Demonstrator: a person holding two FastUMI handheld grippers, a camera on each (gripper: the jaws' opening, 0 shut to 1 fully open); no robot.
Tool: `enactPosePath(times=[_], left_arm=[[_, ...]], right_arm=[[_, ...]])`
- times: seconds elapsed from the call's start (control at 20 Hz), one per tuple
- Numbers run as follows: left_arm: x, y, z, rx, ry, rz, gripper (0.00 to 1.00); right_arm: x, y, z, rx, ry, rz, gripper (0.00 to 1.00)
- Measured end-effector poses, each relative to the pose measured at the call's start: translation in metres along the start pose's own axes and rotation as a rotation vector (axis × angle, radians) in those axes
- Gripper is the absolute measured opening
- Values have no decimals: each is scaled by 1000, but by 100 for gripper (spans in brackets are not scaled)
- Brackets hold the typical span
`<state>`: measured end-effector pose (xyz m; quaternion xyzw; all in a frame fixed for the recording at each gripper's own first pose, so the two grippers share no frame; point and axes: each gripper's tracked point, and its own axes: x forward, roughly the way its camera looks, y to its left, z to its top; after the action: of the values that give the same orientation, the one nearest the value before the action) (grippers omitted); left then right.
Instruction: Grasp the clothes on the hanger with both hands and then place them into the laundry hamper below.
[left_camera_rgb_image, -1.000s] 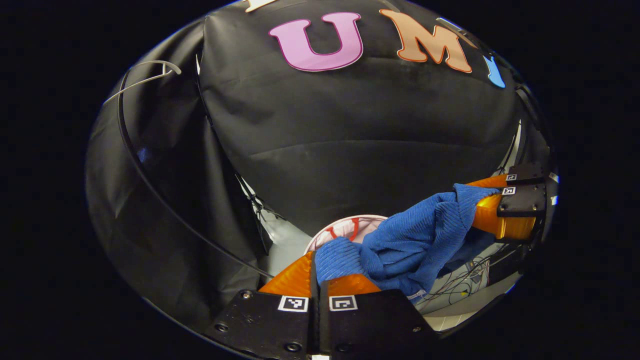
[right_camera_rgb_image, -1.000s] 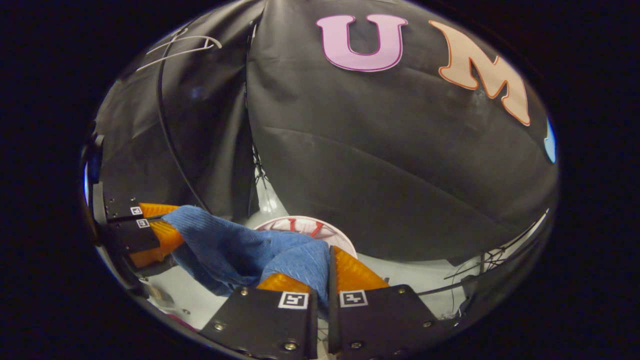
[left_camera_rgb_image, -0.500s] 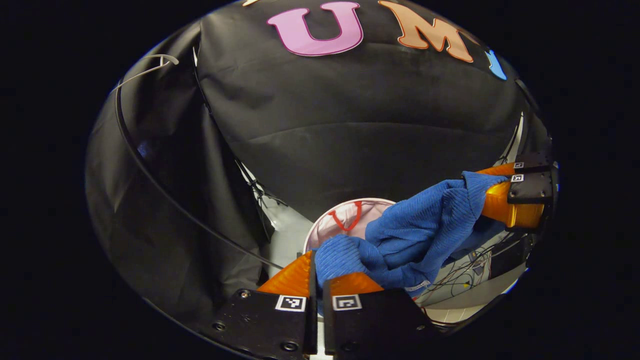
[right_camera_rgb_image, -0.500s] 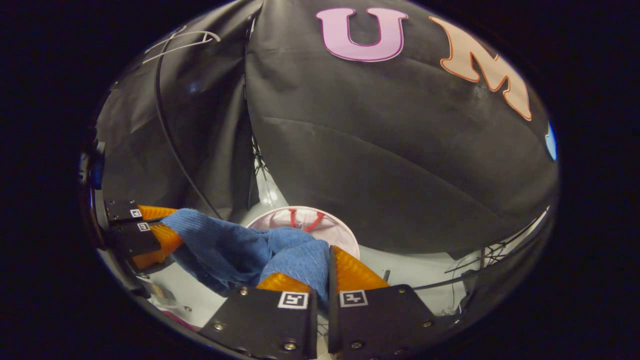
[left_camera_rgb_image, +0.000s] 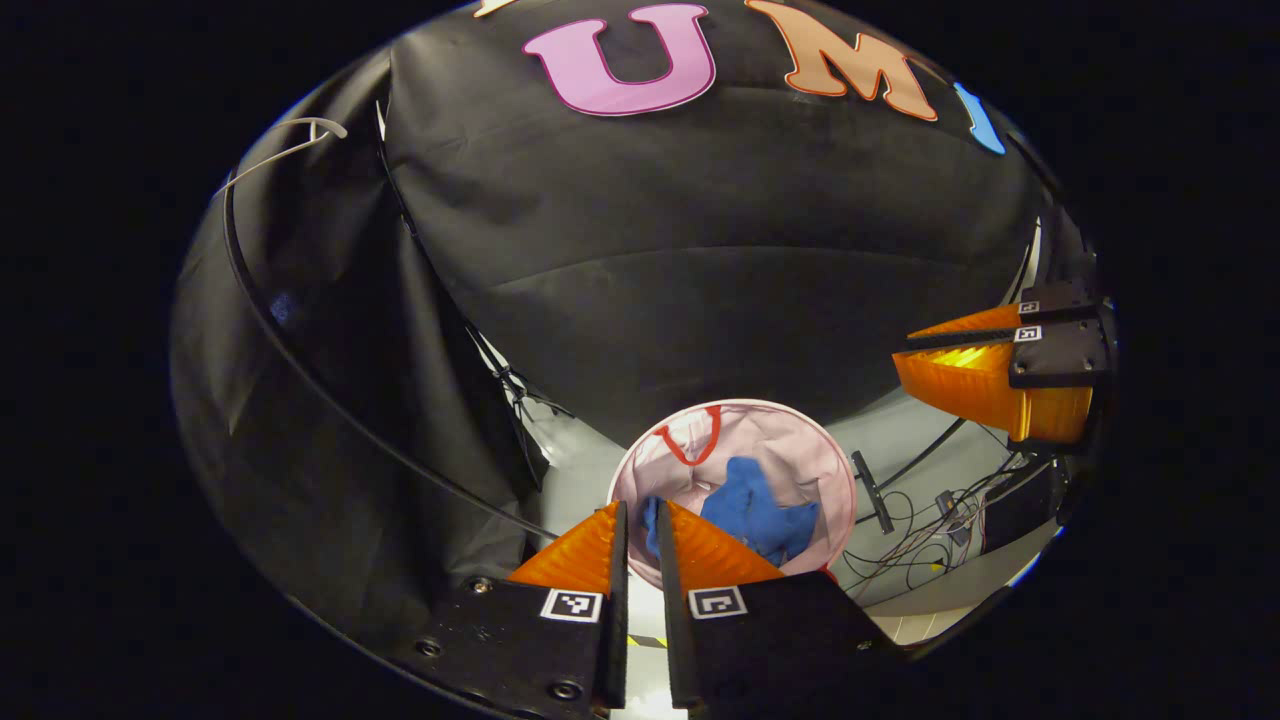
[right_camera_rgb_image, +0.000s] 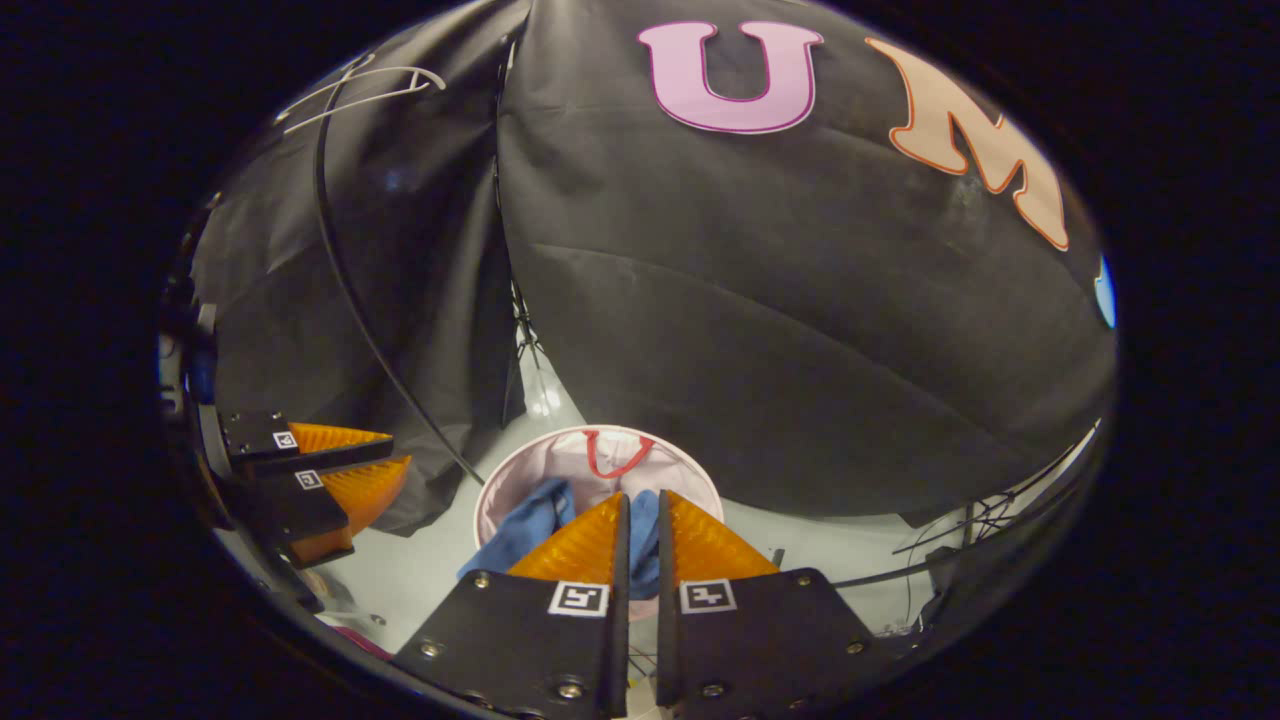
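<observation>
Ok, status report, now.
Left gripper and right gripper slightly open, holding nothing. Blue garment in the hamper. Nothing in the way.

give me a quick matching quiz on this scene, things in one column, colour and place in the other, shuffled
Things:
1. cloth
2. hamper
3. hanger
4. handle

Colour and place:
a. white, high up by the wall
b. blue, lying in the hamper
c. red loop at the hamper's far rim
d. pale pink, round, standing on the floor

Pairs: 1-b, 2-d, 3-a, 4-c
</observation>
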<state>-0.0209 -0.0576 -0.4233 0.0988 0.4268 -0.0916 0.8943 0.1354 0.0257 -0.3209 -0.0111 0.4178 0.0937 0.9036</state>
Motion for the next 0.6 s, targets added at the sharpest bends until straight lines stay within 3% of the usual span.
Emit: enactPosePath(times=[0.5, 0.6], left_arm=[[-13, 7, 24, -38, -68, 7, 21], [-20, 10, 41, -56, -109, 11, 17]], right_arm=[[4, 1, -10, 14, -22, 1, 12], [5, -1, -12, 20, -39, -4, 12]])
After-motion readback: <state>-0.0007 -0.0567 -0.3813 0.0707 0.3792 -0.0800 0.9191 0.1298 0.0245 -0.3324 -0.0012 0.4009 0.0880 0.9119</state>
